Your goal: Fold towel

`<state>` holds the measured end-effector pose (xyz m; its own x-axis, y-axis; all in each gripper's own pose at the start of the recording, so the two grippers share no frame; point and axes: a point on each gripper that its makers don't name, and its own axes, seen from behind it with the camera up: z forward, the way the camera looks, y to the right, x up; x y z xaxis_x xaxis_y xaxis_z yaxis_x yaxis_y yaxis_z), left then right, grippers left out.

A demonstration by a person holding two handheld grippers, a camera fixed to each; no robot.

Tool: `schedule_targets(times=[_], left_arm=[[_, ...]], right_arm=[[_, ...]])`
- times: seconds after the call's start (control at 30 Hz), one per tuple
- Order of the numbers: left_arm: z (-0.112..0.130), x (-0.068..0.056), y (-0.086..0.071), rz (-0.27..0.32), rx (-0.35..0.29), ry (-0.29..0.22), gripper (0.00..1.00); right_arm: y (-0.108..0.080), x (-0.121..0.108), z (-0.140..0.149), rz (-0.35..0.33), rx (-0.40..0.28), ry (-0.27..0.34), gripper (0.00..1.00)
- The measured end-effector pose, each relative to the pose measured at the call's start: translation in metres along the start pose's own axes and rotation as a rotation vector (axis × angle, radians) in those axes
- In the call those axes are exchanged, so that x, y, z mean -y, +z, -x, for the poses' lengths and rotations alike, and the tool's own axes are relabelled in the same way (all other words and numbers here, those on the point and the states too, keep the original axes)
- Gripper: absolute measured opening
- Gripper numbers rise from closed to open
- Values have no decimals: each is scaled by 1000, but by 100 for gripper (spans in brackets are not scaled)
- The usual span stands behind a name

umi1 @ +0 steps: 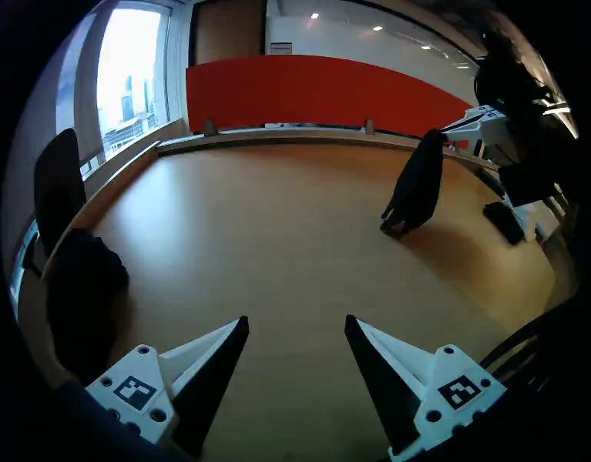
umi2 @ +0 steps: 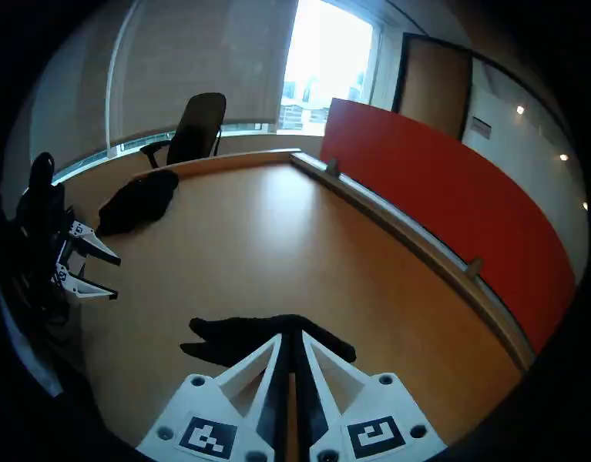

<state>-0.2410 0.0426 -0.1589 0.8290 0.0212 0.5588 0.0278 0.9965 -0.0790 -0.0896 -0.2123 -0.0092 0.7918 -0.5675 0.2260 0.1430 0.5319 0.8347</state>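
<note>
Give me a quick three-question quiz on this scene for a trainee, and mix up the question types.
1. True or false: the left gripper is open.
2. What does the right gripper pinch? A towel, B cup, C book.
3. Fill in: the partition along the table's far edge is coloured ____.
Key: 1 true; 2 A; 3 red.

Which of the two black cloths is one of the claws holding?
The black towel pinched in the right claw, hanging with its lower end on the table. The other black cloth lies heaped, untouched, near the chair.
</note>
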Motion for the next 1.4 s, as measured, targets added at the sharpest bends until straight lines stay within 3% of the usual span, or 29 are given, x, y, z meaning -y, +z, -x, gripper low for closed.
schedule_targets(times=[0.4, 1.03, 1.4], left_arm=[[-5, -3, 4, 12, 0, 6, 92], [-16, -11, 12, 27, 7, 30, 92], [-21, -17, 17, 31, 12, 37, 92]], right_arm=[[-43, -49, 16, 81, 6, 50, 3], [-124, -153, 83, 255, 82, 139, 3], [-158, -200, 122, 327, 140, 163, 3]])
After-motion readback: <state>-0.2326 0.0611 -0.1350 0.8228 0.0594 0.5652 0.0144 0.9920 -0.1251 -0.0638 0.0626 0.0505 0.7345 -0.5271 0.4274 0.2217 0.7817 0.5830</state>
